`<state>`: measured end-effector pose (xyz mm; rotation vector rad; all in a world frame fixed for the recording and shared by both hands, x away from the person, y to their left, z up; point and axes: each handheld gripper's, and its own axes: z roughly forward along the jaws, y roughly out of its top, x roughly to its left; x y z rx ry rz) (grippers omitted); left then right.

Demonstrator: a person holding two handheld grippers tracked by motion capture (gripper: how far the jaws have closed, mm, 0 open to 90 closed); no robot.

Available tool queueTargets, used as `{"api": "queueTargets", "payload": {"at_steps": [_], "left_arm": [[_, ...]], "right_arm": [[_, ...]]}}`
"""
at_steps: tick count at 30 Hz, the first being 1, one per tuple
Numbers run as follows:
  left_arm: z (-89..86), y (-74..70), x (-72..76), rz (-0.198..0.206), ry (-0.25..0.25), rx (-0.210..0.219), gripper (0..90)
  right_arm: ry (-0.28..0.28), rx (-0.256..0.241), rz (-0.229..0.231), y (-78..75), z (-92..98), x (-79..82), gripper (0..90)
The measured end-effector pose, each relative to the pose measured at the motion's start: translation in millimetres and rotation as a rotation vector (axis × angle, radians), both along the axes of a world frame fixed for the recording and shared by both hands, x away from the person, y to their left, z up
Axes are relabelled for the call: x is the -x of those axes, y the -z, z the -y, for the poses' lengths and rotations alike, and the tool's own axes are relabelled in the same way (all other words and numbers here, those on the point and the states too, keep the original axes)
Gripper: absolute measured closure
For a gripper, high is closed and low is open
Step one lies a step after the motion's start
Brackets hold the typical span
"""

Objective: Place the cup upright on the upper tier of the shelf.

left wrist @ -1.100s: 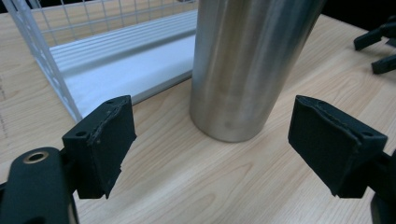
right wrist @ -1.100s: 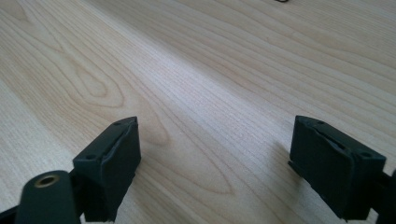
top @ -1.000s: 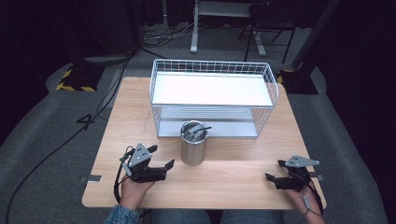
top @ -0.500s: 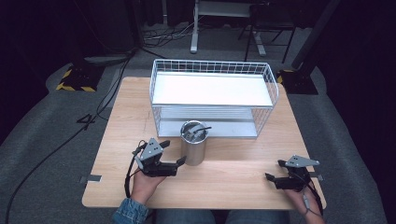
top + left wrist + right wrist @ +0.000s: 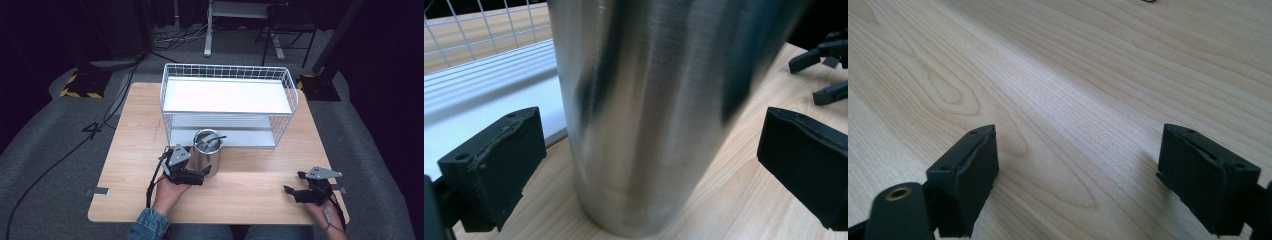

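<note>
A brushed steel cup [image 5: 207,152] stands upright on the wooden table [image 5: 250,182], just in front of the wire basket, with dark utensils sticking out of its top. My left gripper [image 5: 204,171] is open and sits at the cup's base, one jaw on either side. In the left gripper view the cup [image 5: 649,115] stands close between the two black pads [image 5: 494,165], with a gap on both sides. My right gripper [image 5: 295,182] rests open near the table's front right corner, and bare wood lies between its jaws [image 5: 1078,170].
A white wire basket [image 5: 227,102] with a white shelf on top and a slatted lower shelf stands at the back middle of the table. Cables and stand legs lie on the dark floor beyond. Bare tabletop stretches between the two grippers.
My left gripper has moved forward and to the right, from the front left of the table up to the cup, and its jaws now straddle the cup's base. The right gripper has stayed still.
</note>
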<state>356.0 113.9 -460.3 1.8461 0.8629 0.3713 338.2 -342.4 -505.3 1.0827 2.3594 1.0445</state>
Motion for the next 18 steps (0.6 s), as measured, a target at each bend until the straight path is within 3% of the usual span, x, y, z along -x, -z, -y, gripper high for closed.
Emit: {"api": "queueTargets", "payload": {"at_steps": [4,14,18], "left_arm": [[6.0,4.0,-4.5,0.004,-0.001,-0.012,0.8],[19.8,16.3,-18.0,0.004,-0.013,0.018,0.1],[25.8,18.7,-19.6,0.021,-0.023,0.032,0.0]], "right_arm": [[0.000,0.000,0.000,0.0,0.0,0.0,17.2],[0.001,0.000,0.000,0.0,0.1,-0.1,17.3],[0.000,0.000,0.000,0.0,-0.1,0.1,17.3]]}}
